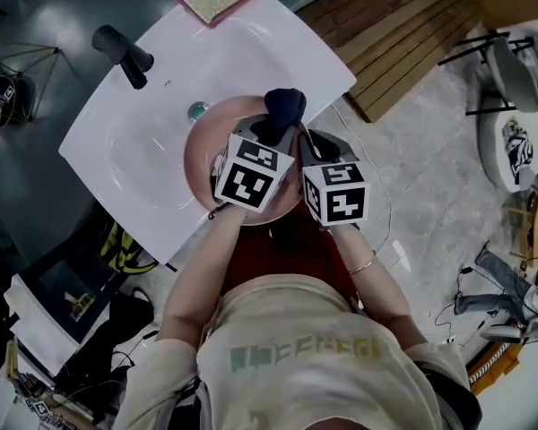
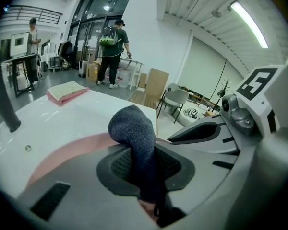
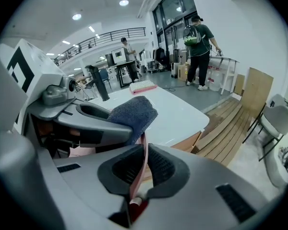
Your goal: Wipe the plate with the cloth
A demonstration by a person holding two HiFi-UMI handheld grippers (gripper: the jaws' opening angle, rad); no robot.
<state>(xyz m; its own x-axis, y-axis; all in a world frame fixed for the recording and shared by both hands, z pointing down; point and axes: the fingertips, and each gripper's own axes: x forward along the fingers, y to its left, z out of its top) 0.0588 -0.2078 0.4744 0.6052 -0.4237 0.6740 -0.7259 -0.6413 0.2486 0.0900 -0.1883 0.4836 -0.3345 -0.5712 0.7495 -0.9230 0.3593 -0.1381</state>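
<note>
The person wore a cream short-sleeved shirt [image 1: 296, 316] with pale green block lettering [image 1: 305, 354] across the chest, and a dark red garment [image 1: 291, 245] below it. A thin bracelet [image 1: 363, 264] circled the right wrist, a dark band [image 1: 217, 211] the left. The left gripper [image 2: 146, 164] and right gripper [image 3: 143, 169] had smooth grey moulded shells, and their jaws were lined with black ribbed pads [image 2: 121, 167]. Each carried a white cube [image 1: 254, 173] printed with black square markers.

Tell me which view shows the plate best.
Head view: the plate shows most of its round outline, over the sink. Left gripper view catches only an arc; right gripper view only its rim, edge-on.
</note>
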